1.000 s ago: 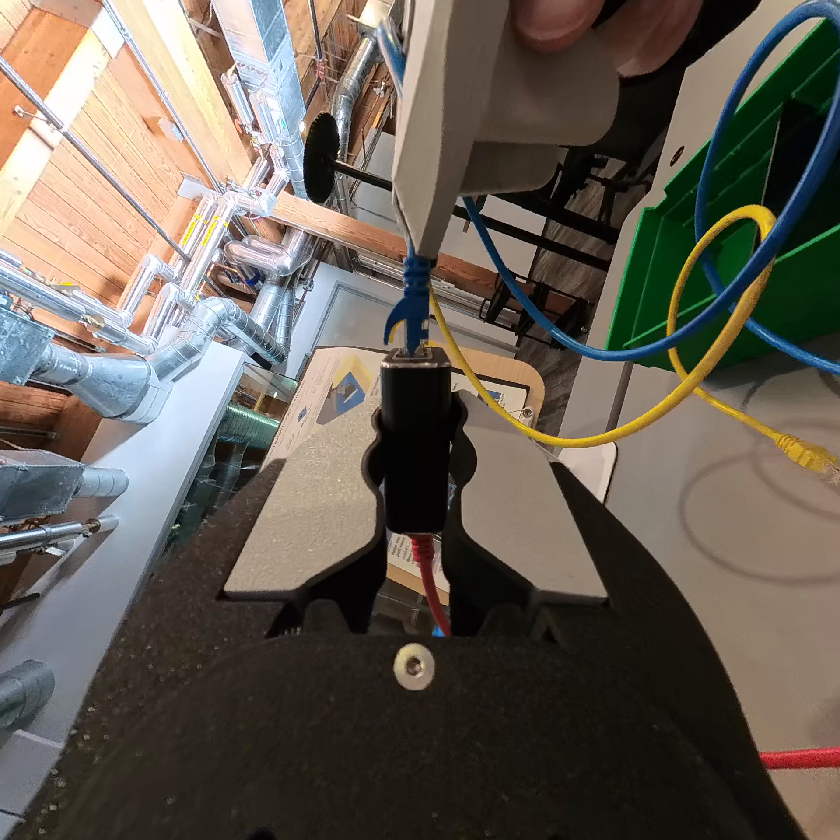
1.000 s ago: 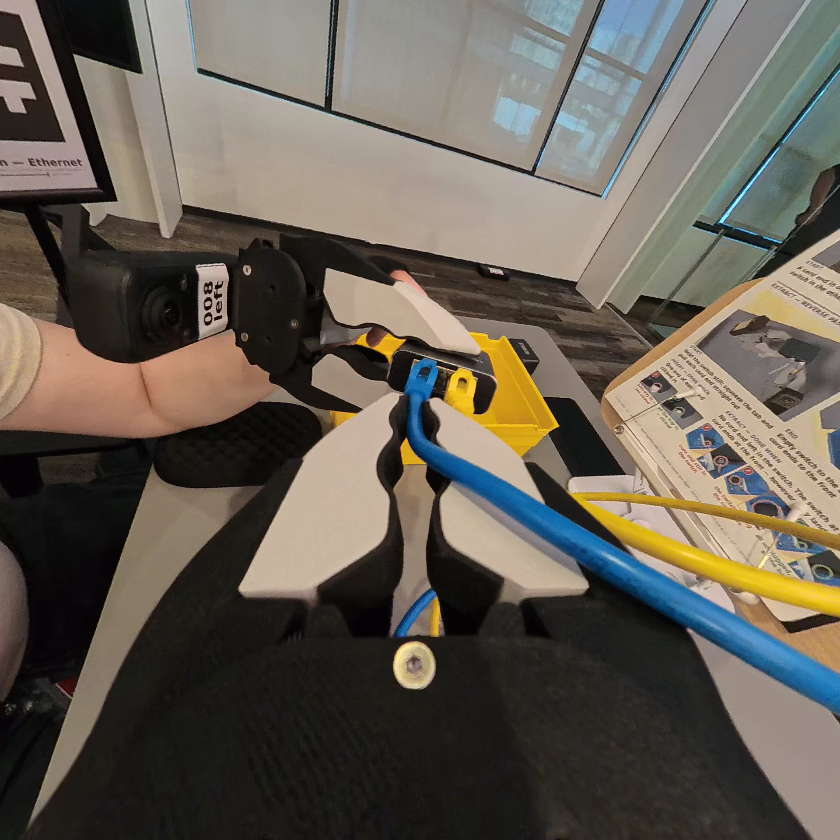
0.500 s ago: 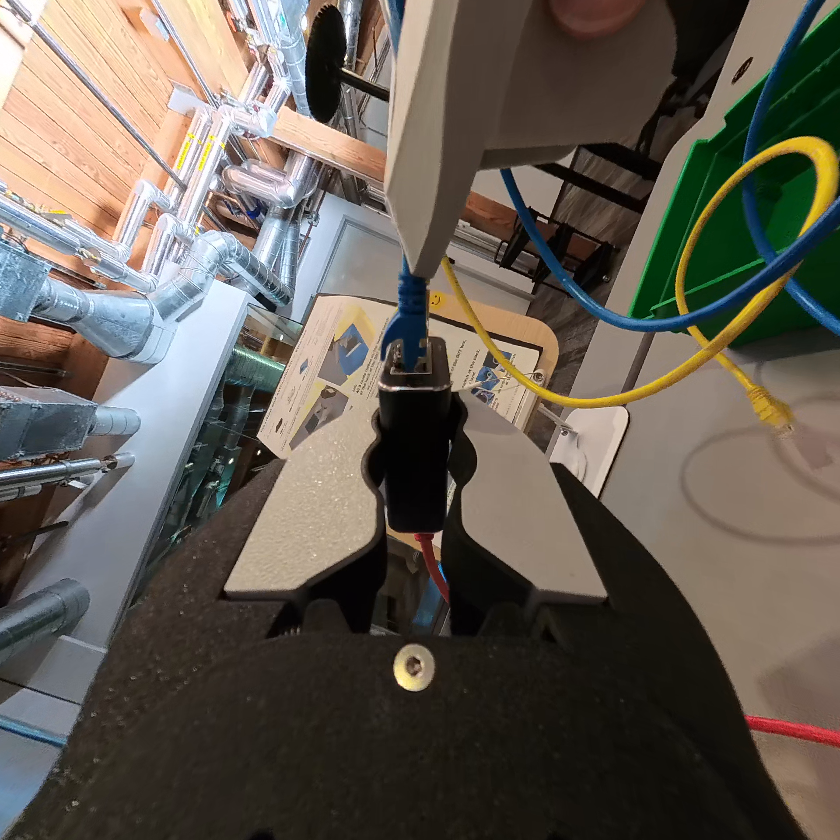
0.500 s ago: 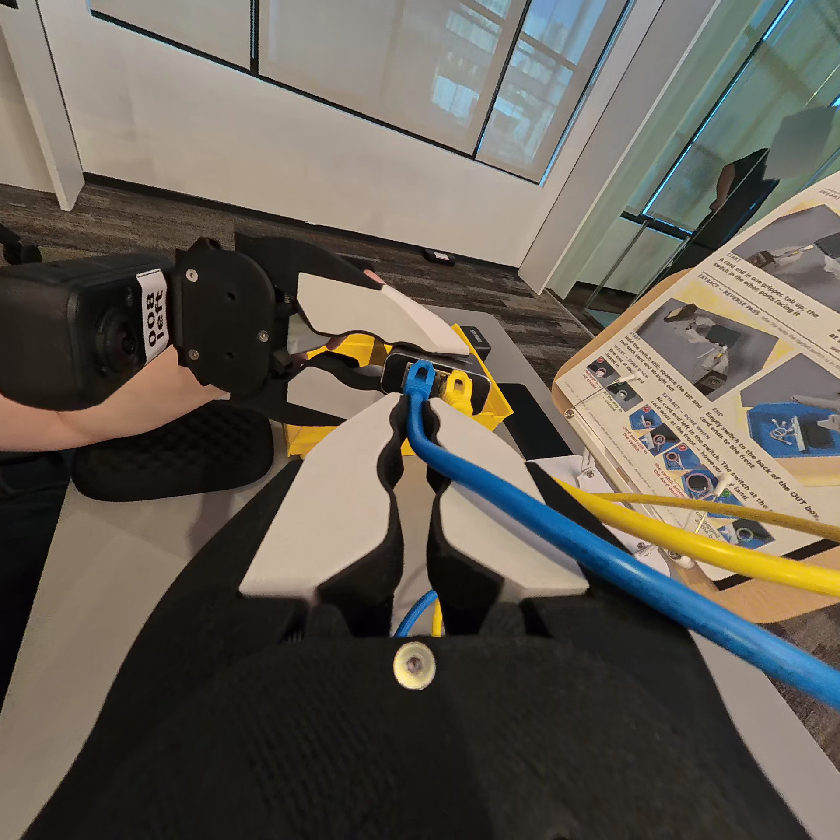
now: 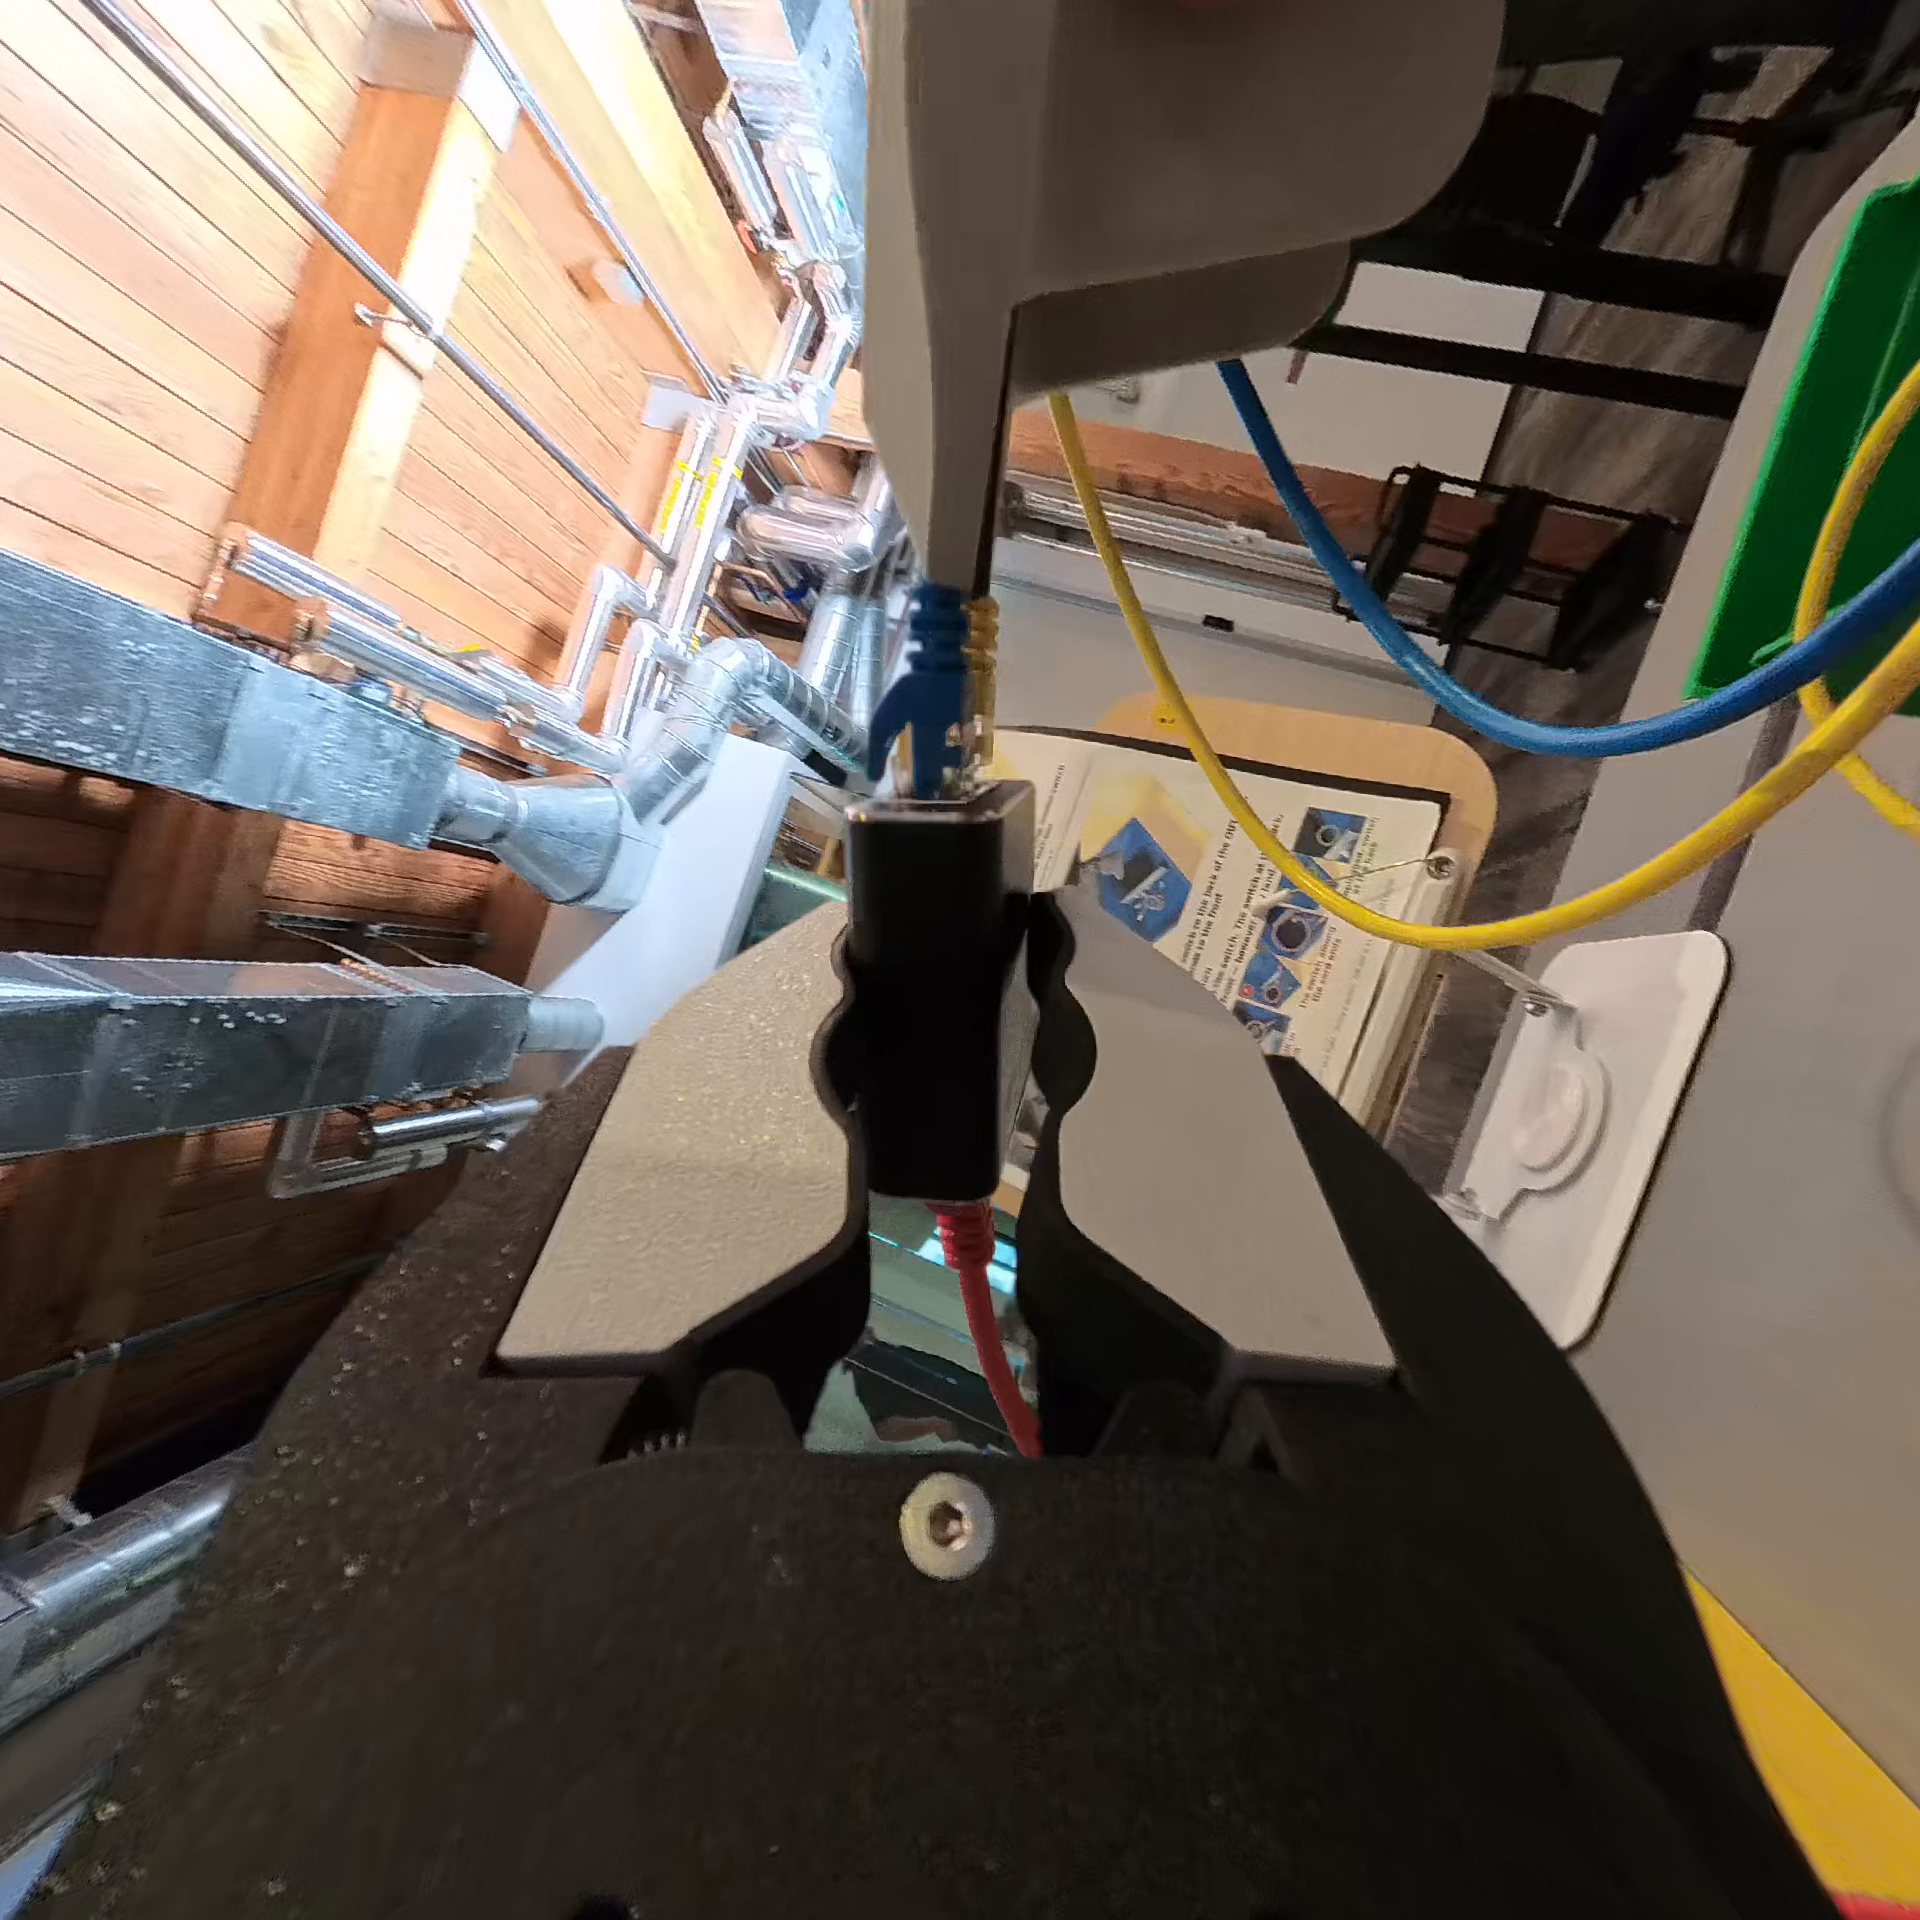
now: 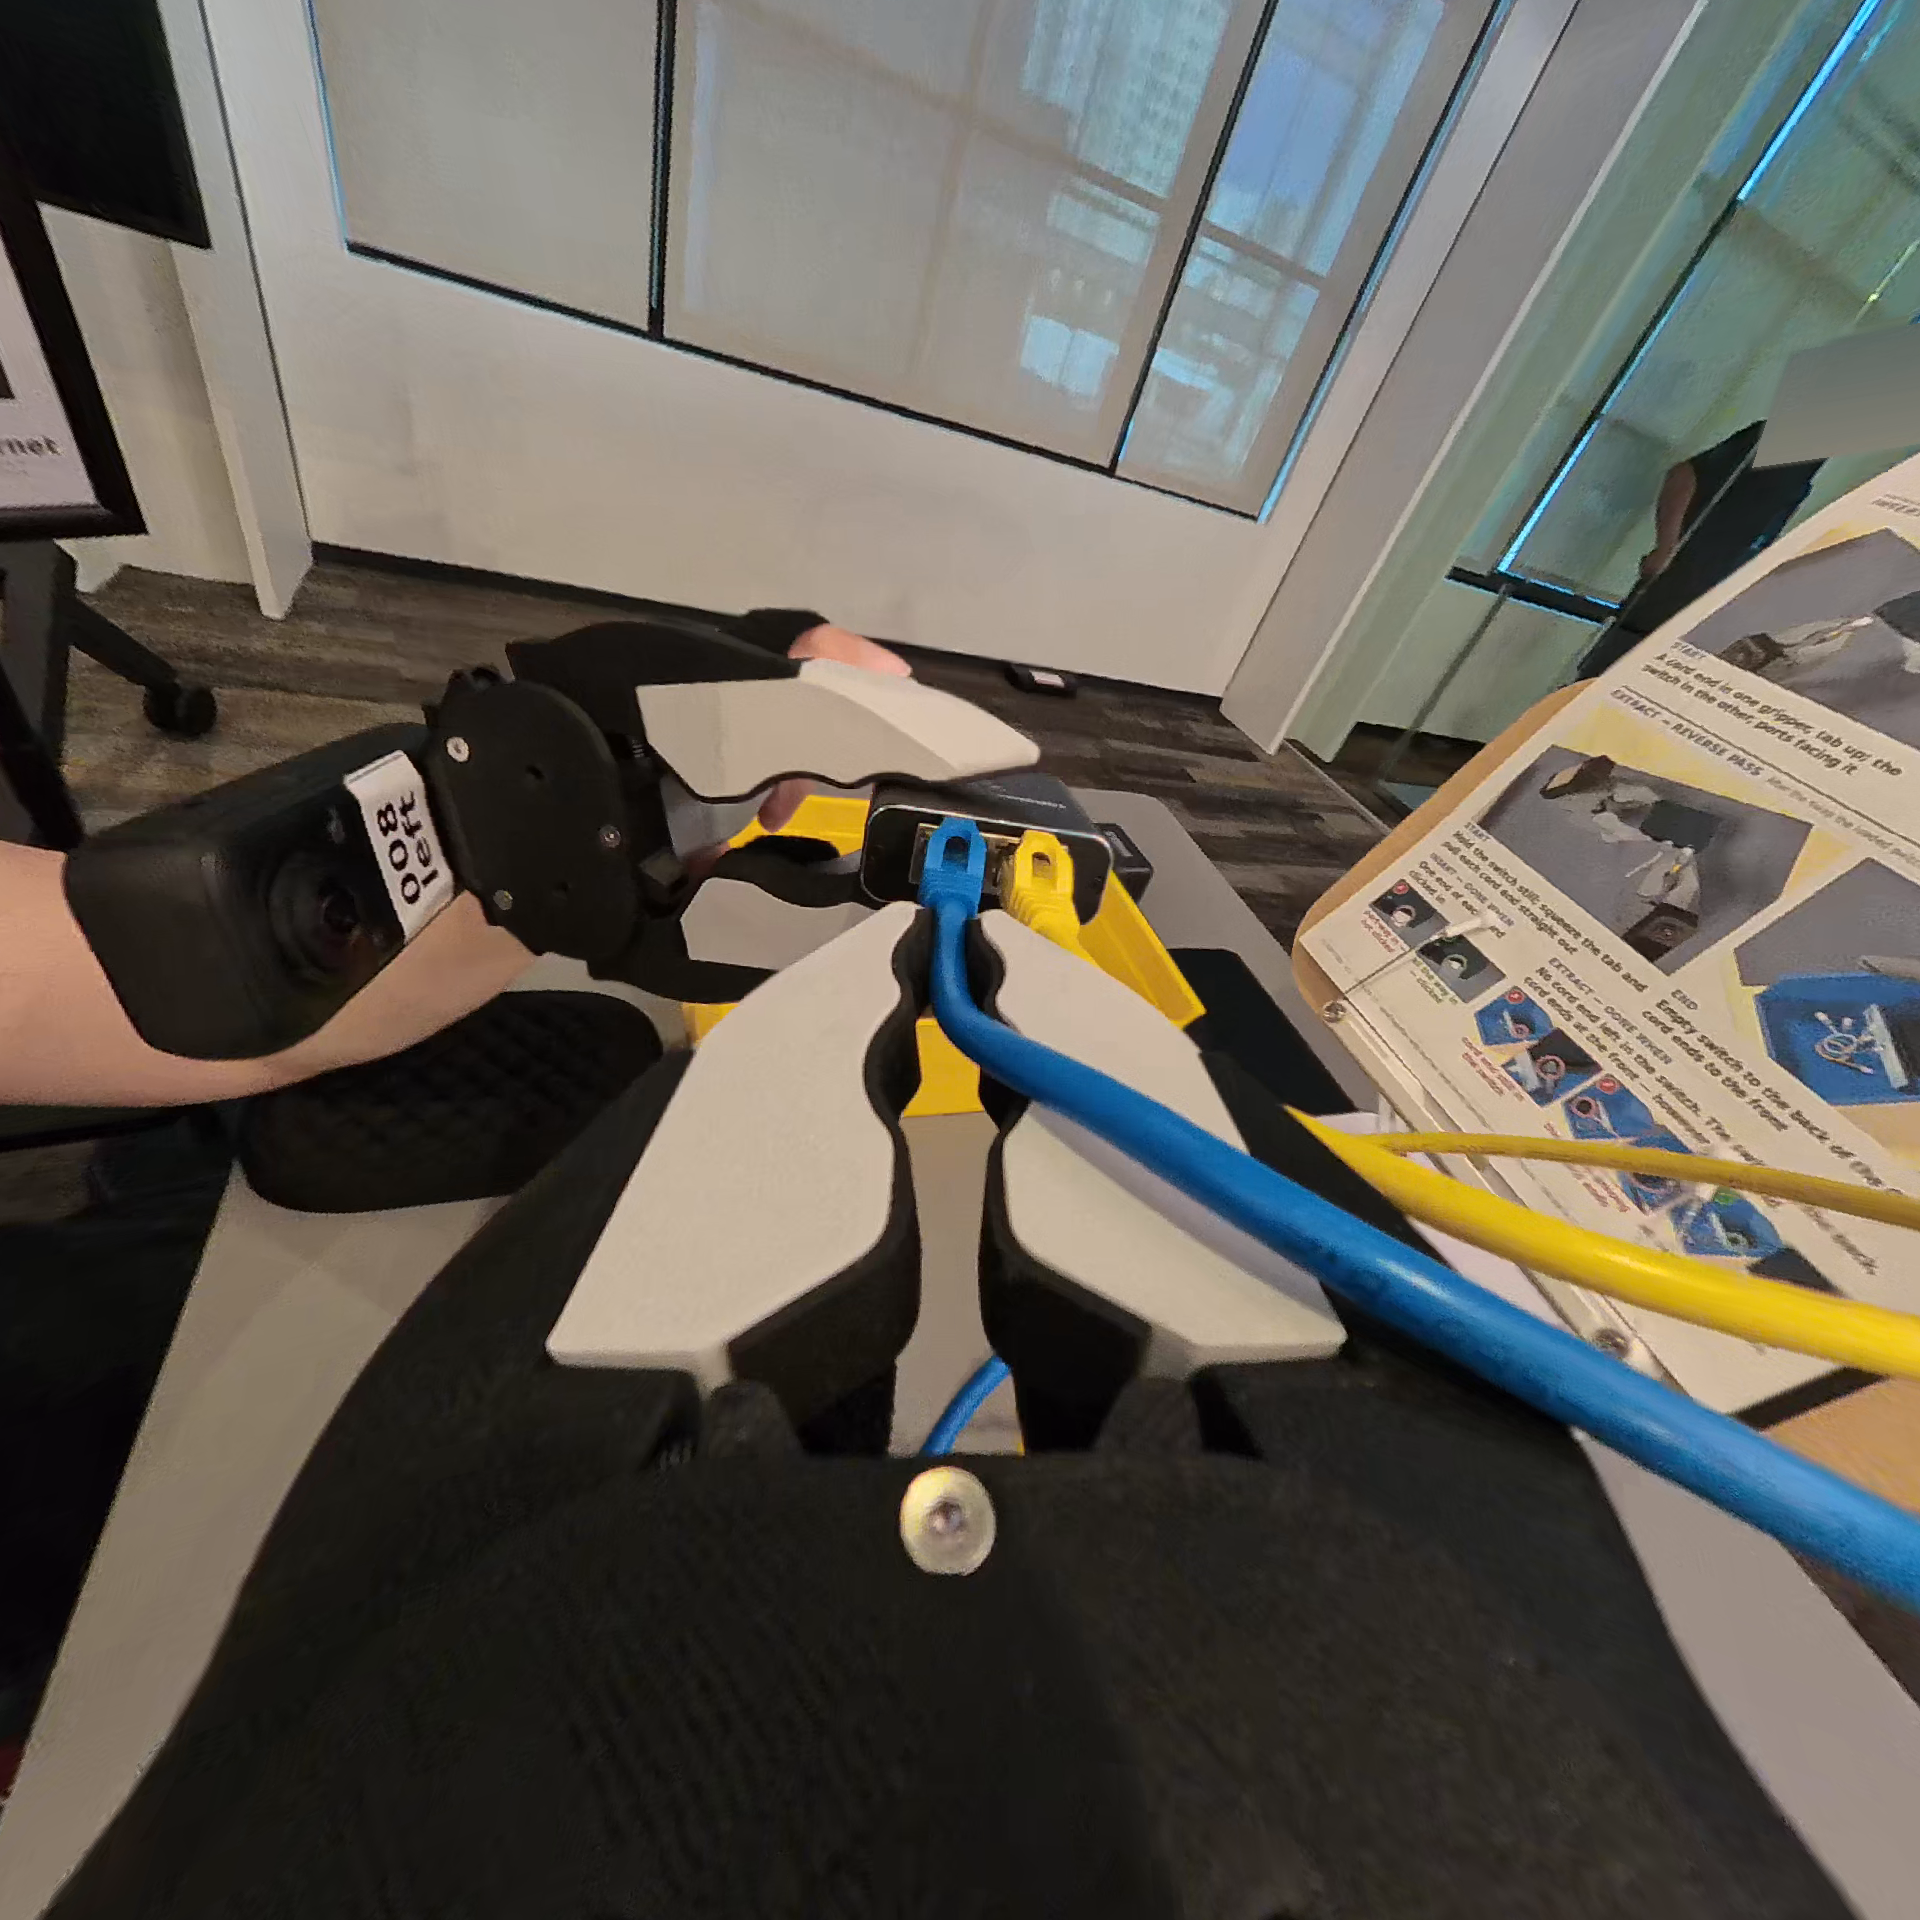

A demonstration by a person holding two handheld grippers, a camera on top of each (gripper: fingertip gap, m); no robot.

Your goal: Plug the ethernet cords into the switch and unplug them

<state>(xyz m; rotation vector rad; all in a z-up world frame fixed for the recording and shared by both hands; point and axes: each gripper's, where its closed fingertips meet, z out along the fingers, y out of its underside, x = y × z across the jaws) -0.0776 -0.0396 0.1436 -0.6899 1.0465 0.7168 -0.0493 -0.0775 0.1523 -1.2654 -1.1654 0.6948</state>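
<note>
My left gripper [image 5: 940, 935] is shut on the black switch [image 5: 930, 1039] and holds it in the air, ports facing away. A blue plug [image 5: 925, 691] and a yellow plug [image 5: 979, 665] sit in its ports, and a red cord [image 5: 982, 1320] leaves its near end. In the right wrist view my right gripper [image 6: 945, 940] is shut on the blue cord [image 6: 1247, 1195] just behind its plug [image 6: 951, 857], right against the switch [image 6: 987, 821]. The yellow plug [image 6: 1039, 878] sits in the port beside it. The yellow cord [image 6: 1610, 1278] trails off to the right.
A yellow bin [image 6: 1138, 935] stands on the grey table [image 6: 260, 1351] under the switch. A board with an instruction sheet [image 6: 1662, 935] leans at the right. A green bin [image 5: 1818, 416] and a white stand base [image 5: 1579, 1122] show in the left wrist view. A black pad [image 6: 447, 1091] lies under the person's forearm. About 5 cm separates my left fingertips from my right.
Both grippers have shifted and tilted together while keeping their holds. In the left wrist view the yellow plug now shows beside the blue one.
</note>
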